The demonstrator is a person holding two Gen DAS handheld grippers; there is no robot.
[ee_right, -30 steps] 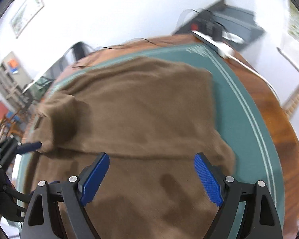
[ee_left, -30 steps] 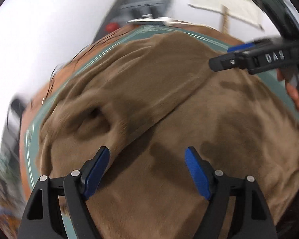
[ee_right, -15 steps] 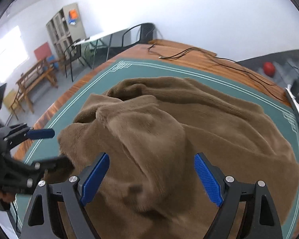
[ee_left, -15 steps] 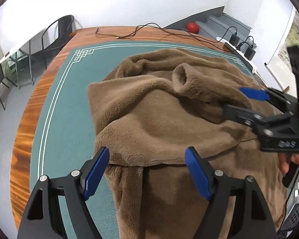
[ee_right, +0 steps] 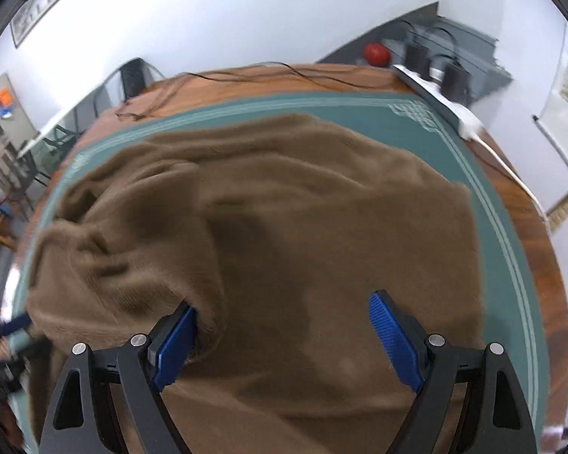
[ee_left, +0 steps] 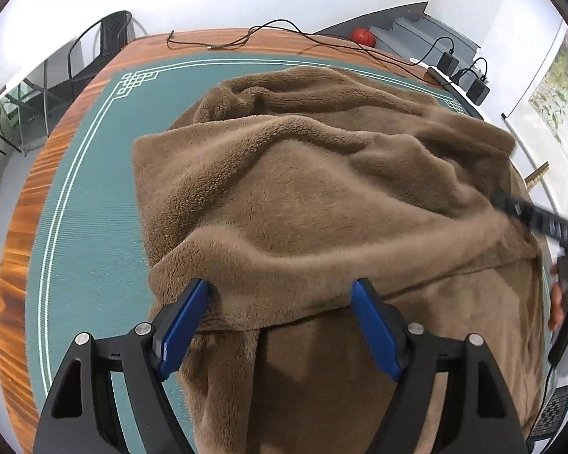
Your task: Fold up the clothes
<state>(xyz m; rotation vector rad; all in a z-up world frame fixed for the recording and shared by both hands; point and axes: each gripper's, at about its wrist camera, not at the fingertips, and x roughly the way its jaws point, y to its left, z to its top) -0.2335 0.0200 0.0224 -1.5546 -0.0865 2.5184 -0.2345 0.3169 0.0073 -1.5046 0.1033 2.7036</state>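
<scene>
A brown fleece garment (ee_left: 303, 208) lies rumpled on a green mat (ee_left: 87, 227), with one layer folded over toward me. My left gripper (ee_left: 280, 302) stands open over the near edge of that folded layer; its left pad (ee_left: 185, 321) touches the fleece. My right gripper (ee_left: 541, 223) shows blurred at the garment's right side, a hand (ee_left: 564, 302) behind it. In the right wrist view the garment (ee_right: 303, 227) fills the middle and my right gripper (ee_right: 284, 314) is open above it, its left pad (ee_right: 174, 340) against a bunched fold. My left gripper (ee_right: 3, 333) is a blur at the lower left.
The mat (ee_right: 492, 189) covers a wooden table (ee_left: 22, 208). Black cables (ee_left: 284, 34) trail along the far edge, and a power strip with adapters (ee_right: 447, 102) sits at the far right corner. A chair (ee_left: 106, 45) and a red ball (ee_left: 363, 38) stand beyond the table.
The left wrist view has rolled level and closed in on the folded layer's near edge. The right gripper has swung toward the garment's right side. Both jaws kept the same width.
</scene>
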